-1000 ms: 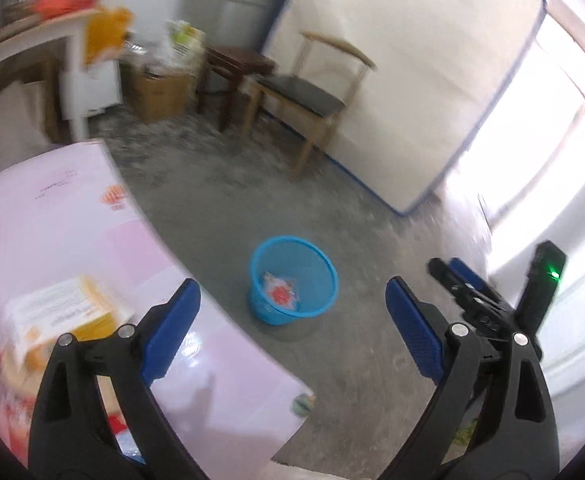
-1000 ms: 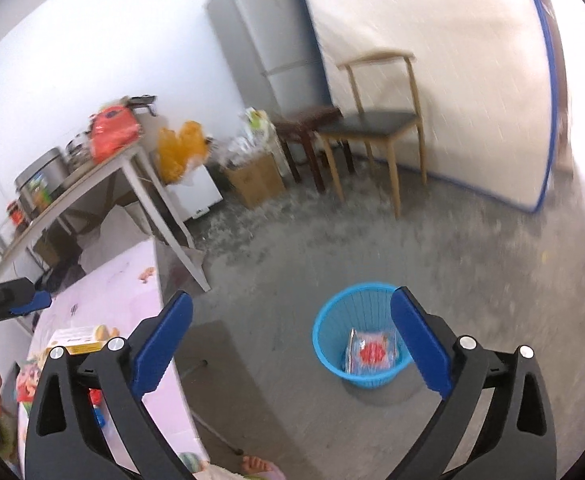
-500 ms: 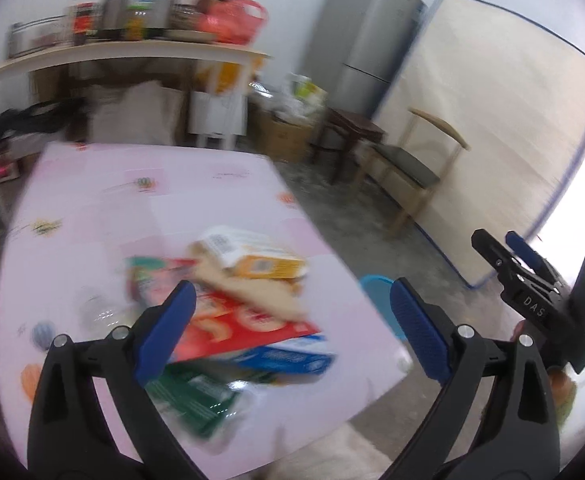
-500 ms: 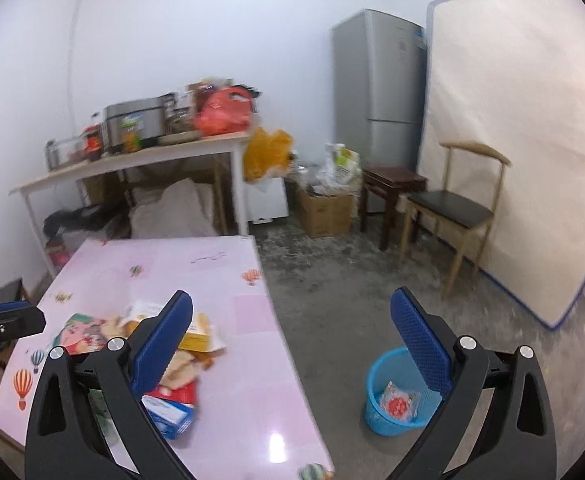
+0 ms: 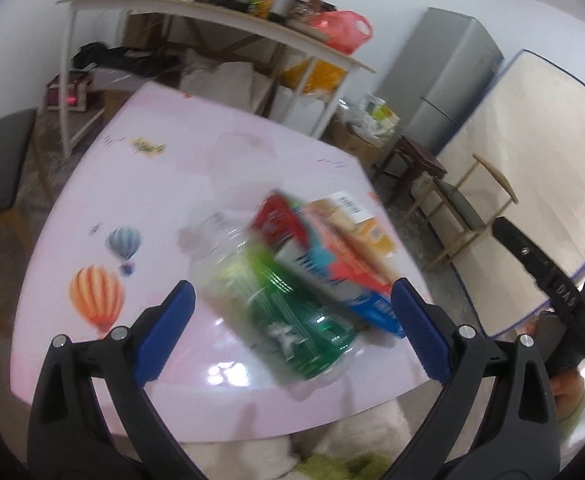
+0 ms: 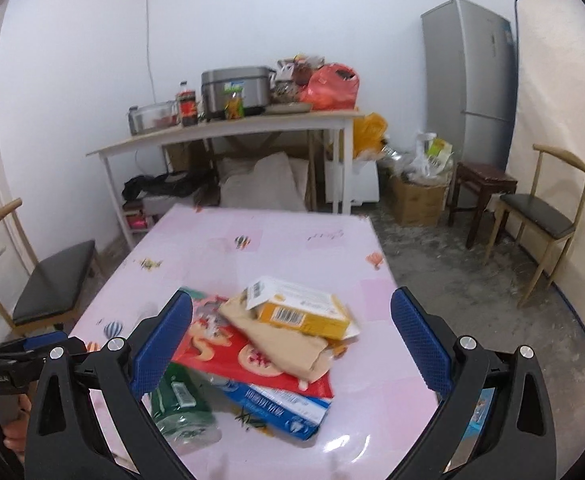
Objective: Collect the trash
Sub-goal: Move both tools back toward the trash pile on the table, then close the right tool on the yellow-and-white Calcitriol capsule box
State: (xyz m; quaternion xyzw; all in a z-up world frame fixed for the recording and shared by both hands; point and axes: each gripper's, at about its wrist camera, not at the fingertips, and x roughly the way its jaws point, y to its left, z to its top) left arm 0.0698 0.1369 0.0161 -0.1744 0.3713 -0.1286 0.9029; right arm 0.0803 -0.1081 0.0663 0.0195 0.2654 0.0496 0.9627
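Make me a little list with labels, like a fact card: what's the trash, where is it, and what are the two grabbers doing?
surface: pink table with balloon pictures
trash pile: near the table's front edge
top of pile: yellow carton on a tan paper bag
under them: red wrapper
front: blue box
beside it: green-label plastic bottle, lying down
left gripper: open, empty, pointed at the bottle
right gripper: open, empty, above the pile
bin: not in view

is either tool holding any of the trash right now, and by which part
Nothing is held. The left tool and the right tool are both open and empty above the trash pile; the green-labelled bottle lies on the pink table, ungripped.
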